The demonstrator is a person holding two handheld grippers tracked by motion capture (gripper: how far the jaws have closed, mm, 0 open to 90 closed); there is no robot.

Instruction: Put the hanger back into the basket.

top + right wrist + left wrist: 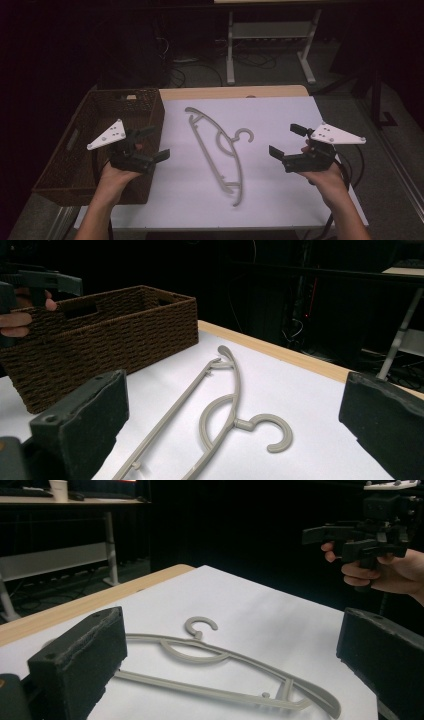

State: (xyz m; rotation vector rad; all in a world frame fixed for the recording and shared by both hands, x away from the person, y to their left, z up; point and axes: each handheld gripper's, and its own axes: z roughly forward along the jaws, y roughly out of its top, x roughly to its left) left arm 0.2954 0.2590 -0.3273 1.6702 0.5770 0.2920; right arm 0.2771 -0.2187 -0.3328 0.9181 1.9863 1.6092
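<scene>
Across the lower frame of the high view, two hands raise black two-jaw grippers above a table spread with a white sheet (280, 200): the left gripper (152, 144) at lower left, jaws spread wide and holding nothing, the right gripper (286, 141) at lower right, likewise wide and empty. Between them, at centre frame, a grey plastic clothes hanger (220, 152) lies flat on the sheet, hook toward the right. Farther back, upper left, sits a dark brown woven rectangular basket (150, 107), its side against the sheet's edge.
</scene>
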